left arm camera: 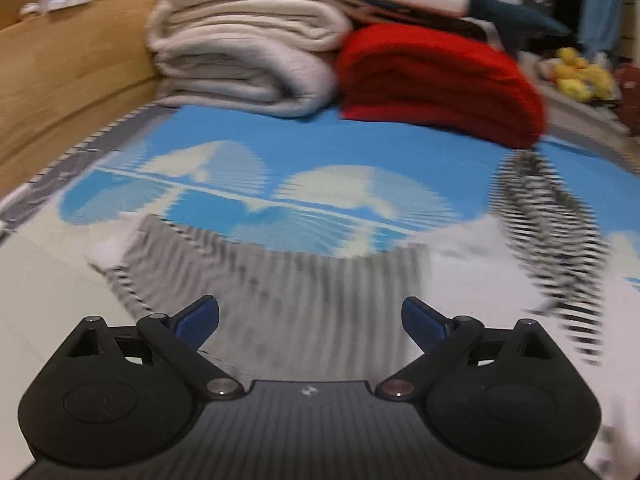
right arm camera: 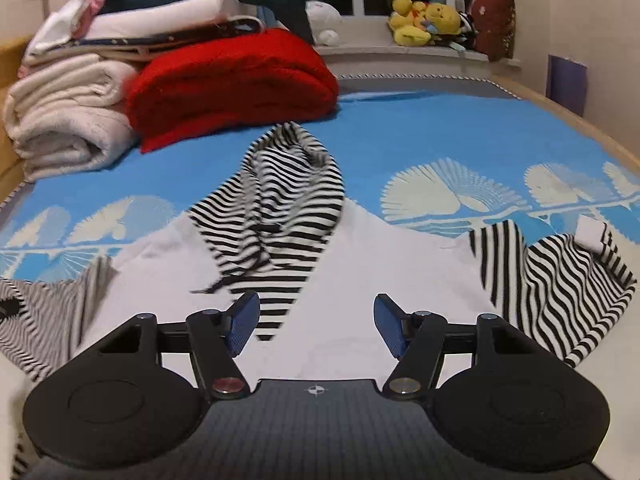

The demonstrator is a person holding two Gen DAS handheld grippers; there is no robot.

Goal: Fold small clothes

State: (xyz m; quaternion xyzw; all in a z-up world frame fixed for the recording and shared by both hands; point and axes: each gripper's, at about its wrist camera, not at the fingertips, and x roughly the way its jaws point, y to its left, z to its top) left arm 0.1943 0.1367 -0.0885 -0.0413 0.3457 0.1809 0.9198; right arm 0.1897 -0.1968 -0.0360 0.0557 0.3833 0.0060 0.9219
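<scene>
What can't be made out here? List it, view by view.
- Left wrist view: motion blur smears the striped sleeve ahead of the left gripper; its folds are unreadable.
- Right wrist view: the right gripper body hides the white garment hem.
- Right wrist view: the left edge cuts off one sleeve.

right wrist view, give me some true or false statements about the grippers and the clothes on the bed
1. The right gripper is open and holds nothing. True.
2. The striped hood lies folded on the red blanket. False: it lies spread on the bed, in front of the blanket.
3. The left gripper is shut on a sleeve. False: it is open, over the striped sleeve.
4. Yellow plush toys sit on the sill. True.
</scene>
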